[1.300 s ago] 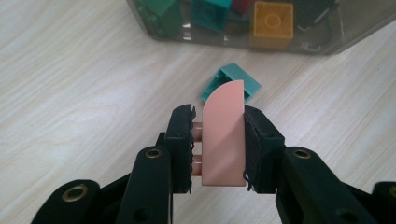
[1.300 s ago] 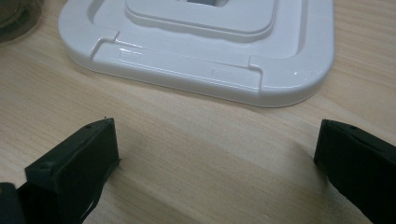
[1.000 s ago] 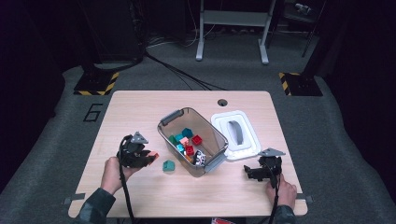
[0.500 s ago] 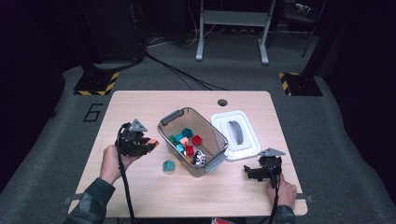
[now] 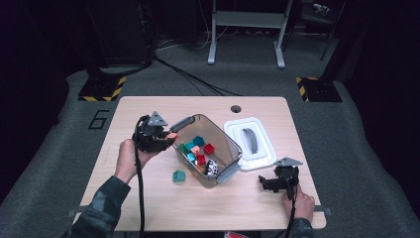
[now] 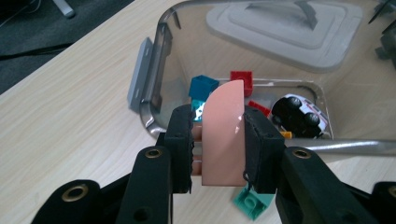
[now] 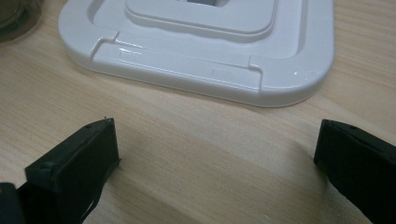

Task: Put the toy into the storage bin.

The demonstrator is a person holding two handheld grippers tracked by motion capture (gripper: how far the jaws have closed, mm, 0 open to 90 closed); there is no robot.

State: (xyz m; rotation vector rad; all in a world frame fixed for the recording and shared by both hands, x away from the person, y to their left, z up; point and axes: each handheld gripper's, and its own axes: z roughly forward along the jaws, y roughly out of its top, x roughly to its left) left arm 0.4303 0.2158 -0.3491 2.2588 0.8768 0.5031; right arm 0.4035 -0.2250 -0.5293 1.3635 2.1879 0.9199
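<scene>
My left gripper [image 6: 218, 140] is shut on a pale pink rounded block [image 6: 224, 135], held in the air just outside the near left rim of the clear plastic bin [image 5: 233, 151]. In the high view the left gripper [image 5: 166, 139] sits at the bin's left end with the pink block [image 5: 172, 136] at its tip. Inside the bin lie several red, teal and orange blocks [image 6: 241, 80] and a small toy car [image 6: 299, 114]. A teal block [image 5: 178, 175] lies on the table in front of the bin. My right gripper [image 7: 217, 158] rests open on the table near the white lid [image 7: 201, 42].
The white bin lid [image 5: 251, 144] with a grey handle lies flat to the right of the bin. The wooden table [image 5: 148, 208] has a round hole [image 5: 236, 108] near its far edge. Stands and cables are on the dark floor beyond.
My left gripper has risen and moved toward the bin's left end with the pink block in its jaws. The right gripper has stayed where it was.
</scene>
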